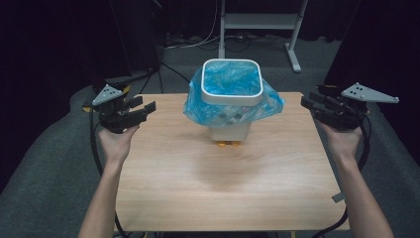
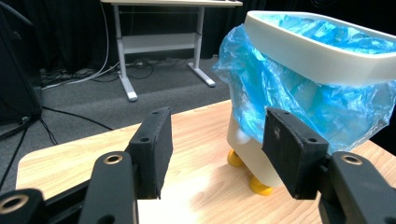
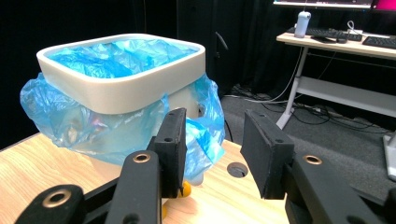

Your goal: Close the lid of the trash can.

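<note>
High view: a white bin point(image 1: 230, 99) lined with a blue bag point(image 1: 198, 106) is seen standing at the far middle of the tabletop point(image 1: 223, 183), on small yellow feet. The left hand-held gripper point(image 1: 143, 109) and the right hand-held gripper point(image 1: 309, 105) are held at either side, well apart from it, jaws spread and empty. The bag is judged thin, soft, slippery and easily torn; it is best pinched at the loose overhang below the rim. The bin is judged light and stiff, so it may tip when pulled.
</note>
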Demonstrator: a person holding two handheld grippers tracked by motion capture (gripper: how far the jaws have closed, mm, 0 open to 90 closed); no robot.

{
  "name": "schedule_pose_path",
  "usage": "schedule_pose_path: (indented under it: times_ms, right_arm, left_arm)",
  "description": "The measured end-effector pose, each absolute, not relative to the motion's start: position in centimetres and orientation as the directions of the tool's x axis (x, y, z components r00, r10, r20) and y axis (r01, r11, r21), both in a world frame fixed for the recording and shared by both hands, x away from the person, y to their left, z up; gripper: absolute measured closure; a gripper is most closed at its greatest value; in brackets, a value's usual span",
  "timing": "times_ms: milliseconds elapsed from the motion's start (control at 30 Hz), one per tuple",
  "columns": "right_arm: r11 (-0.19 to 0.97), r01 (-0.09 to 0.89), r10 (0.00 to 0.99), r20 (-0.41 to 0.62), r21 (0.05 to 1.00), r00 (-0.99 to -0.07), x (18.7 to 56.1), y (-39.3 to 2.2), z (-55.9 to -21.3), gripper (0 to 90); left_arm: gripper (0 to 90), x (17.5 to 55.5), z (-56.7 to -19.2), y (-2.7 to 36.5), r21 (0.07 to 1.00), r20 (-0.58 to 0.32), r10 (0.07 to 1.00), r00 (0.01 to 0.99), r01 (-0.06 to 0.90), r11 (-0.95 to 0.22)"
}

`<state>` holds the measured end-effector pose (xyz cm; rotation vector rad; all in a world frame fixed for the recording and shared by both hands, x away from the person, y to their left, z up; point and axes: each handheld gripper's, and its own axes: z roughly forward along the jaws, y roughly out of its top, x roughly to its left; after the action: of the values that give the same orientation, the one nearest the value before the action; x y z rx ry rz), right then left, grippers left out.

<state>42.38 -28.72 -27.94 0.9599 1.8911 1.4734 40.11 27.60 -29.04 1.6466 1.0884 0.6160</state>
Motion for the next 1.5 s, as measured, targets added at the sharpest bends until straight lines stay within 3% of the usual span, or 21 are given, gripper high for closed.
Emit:
schedule_pose_path:
  times_ms: [767,1500]
  right_arm:
    - [0.087,0.261,0.794,0.091,0.961,-0.601,42.4,-28.8,-31.6,59.9]
    - [0.096,0.297,0.812,0.098,0.95,-0.575,42.3,-29.4,-34.3,59.5]
  left_arm:
    - [42.8,40.0,-31.1,27.7,0.918,-0.133,0.886,0.445,0.391,-0.059]
    - [42.7,40.5,-33.7,27.3,0.899,-0.168,0.885,0.435,0.435,-0.043]
